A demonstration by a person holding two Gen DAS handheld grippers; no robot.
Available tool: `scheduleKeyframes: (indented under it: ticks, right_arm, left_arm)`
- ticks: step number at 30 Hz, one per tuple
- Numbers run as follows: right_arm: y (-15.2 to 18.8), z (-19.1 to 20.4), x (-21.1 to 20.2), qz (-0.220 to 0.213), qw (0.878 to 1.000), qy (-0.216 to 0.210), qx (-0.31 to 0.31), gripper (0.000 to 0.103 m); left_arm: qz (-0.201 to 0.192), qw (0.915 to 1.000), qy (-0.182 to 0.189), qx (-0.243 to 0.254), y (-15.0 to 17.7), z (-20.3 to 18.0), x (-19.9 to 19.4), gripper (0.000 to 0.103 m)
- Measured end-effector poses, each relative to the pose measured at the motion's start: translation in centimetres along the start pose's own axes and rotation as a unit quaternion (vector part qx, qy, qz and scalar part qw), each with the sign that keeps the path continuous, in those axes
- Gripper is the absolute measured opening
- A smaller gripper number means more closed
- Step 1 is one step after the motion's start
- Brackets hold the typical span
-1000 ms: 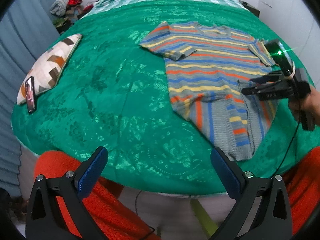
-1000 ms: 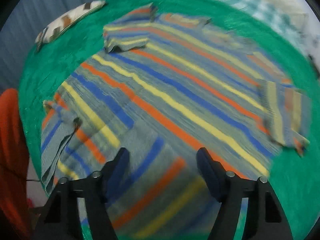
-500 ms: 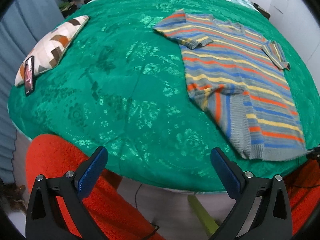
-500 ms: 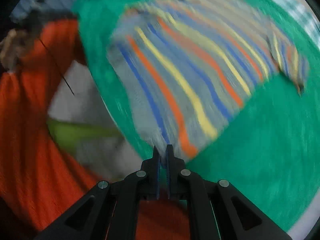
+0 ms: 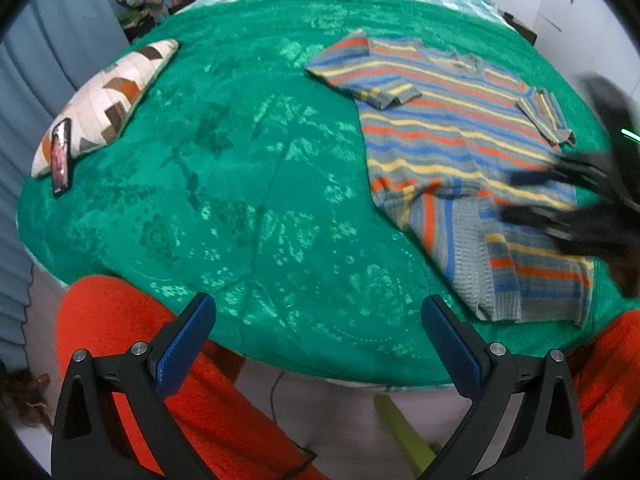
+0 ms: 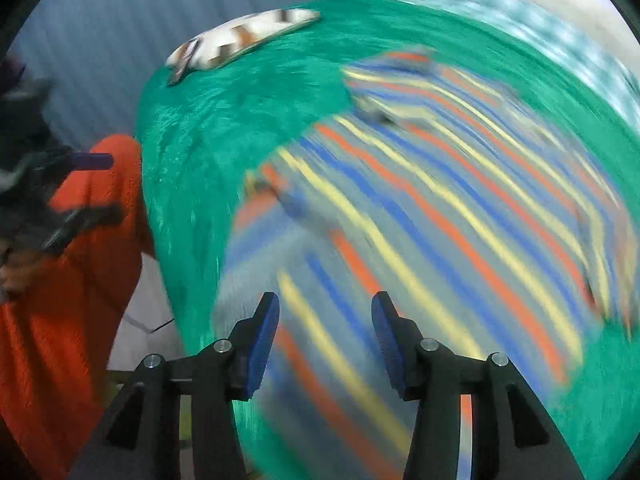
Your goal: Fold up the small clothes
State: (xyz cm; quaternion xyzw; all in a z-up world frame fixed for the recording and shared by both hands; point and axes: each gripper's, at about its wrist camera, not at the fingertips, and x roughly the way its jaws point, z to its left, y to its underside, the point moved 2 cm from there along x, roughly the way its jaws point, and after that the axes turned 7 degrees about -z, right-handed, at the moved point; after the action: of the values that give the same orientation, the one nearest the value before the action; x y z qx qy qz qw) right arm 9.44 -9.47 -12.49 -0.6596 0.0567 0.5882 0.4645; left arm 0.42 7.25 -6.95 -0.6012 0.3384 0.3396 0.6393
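The bed (image 5: 256, 168) keeps its green blanket, with the striped shirt (image 5: 460, 148) on its right half, collar toward the far plaid end and hem at the near edge, long axis running near to far. Half a second ago the right tongs (image 6: 325, 338) were pinched shut; they have just been opening, nothing between them (blurred). The left tongs (image 5: 318, 344) hang wide, empty.
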Motion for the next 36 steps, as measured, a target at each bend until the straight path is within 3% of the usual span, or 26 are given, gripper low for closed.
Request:
scheduleKeyframes:
  ticks: [3, 5, 7, 8, 11, 14, 16, 19, 23, 27, 28, 34, 36]
  right_arm:
    - [-3.0, 0.6, 6.1, 0.058, 0.997, -0.009, -0.056, 0.047]
    - [-3.2, 1.4, 7.6, 0.110, 0.990, -0.044, -0.077, 0.004]
    - [-3.0, 2.2, 6.2, 0.123, 0.987, -0.078, -0.067, 0.005]
    - [-3.2, 3.3, 4.8, 0.123, 0.984, -0.122, -0.039, 0.005]
    - [-3.5, 6.8, 2.4, 0.095, 0.974, -0.204, 0.018, 0.005]
    - [-3.1, 9.6, 4.8, 0.057, 0.969, -0.220, 0.097, 0.010]
    - [-2.9, 10.6, 7.3, 0.026, 0.970, -0.198, 0.135, 0.015]
    - [-1.9, 12.2, 10.3, 0.018, 0.966, -0.183, 0.182, 0.053]
    - [-0.4, 12.3, 6.7, -0.009, 0.972, -0.176, 0.155, 0.055]
    - [3.4, 6.8, -1.0, -0.028, 0.990, -0.052, 0.131, 0.057]
    - [5.1, 4.6, -3.3, -0.028, 0.991, -0.002, 0.133, 0.059]
    - [12.8, -3.7, -8.3, 0.007, 0.972, 0.137, 0.191, 0.062]
    - [14.0, -4.4, -8.2, 0.014, 0.968, 0.138, 0.211, 0.062]
  left_arm:
    - [-0.004, 0.9999, -0.007, -0.011, 0.2, 1.2, -0.3, 0.102]
    - [-0.005, 0.9996, -0.011, -0.028, 0.5, 2.4, -0.5, 0.102]
    - [-0.006, 0.9987, -0.013, -0.048, 0.8, 4.0, -0.7, 0.102]
    - [-0.008, 0.9983, -0.014, -0.056, 0.9, 4.6, -0.8, 0.102]
    - [-0.010, 0.9969, -0.015, -0.076, 0.9, 5.8, -0.7, 0.102]
    - [-0.012, 0.9954, -0.010, -0.094, 0.3, 6.3, -0.3, 0.102]
    - [-0.017, 0.9951, -0.015, -0.096, -0.2, 6.3, -0.5, 0.102]
    - [-0.024, 0.9947, -0.024, -0.097, -0.3, 6.5, -0.9, 0.102]
    - [-0.010, 0.9952, -0.022, -0.095, 0.2, 6.4, 0.1, 0.102]
    - [0.001, 0.9981, 0.012, -0.061, -0.3, 3.4, 1.9, 0.102]
    - [0.002, 0.9987, 0.024, -0.045, -0.7, 2.2, 2.4, 0.102]
    - [-0.010, 0.9950, 0.089, 0.045, -3.6, -5.7, 5.4, 0.102]
    - [-0.011, 0.9925, 0.097, 0.074, -3.8, -8.2, 7.0, 0.102]
